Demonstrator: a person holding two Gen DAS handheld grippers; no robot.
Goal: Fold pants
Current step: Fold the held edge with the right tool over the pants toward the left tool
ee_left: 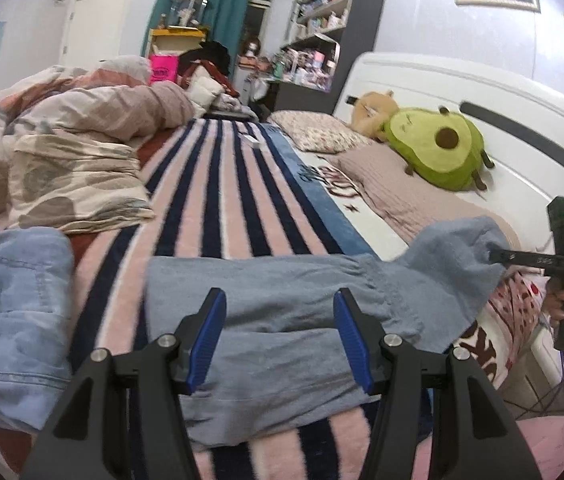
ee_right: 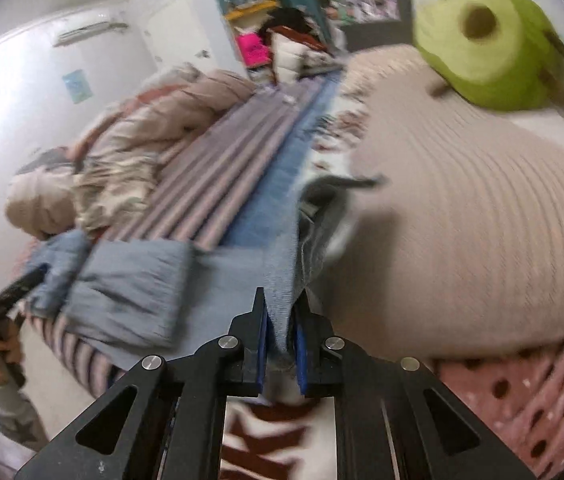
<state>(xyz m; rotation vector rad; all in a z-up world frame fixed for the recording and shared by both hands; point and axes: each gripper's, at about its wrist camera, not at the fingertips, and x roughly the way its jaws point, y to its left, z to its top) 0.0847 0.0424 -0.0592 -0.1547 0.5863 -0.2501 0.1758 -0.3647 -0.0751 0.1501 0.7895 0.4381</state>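
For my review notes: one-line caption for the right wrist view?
Right gripper pinching grey-blue pants edge on the bed.

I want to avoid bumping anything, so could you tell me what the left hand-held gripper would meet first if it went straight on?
Probably the grey-blue pants lying between the open left hand-held gripper's fingers on the striped blanket; depth is uncertain.

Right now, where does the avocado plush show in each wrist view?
Left wrist: avocado plush right of centre, on the pink pillow by the white headboard.
Right wrist: top right corner, blurred, on the same pillow.
Shared landmark: the striped blanket running toward the teal curtain.
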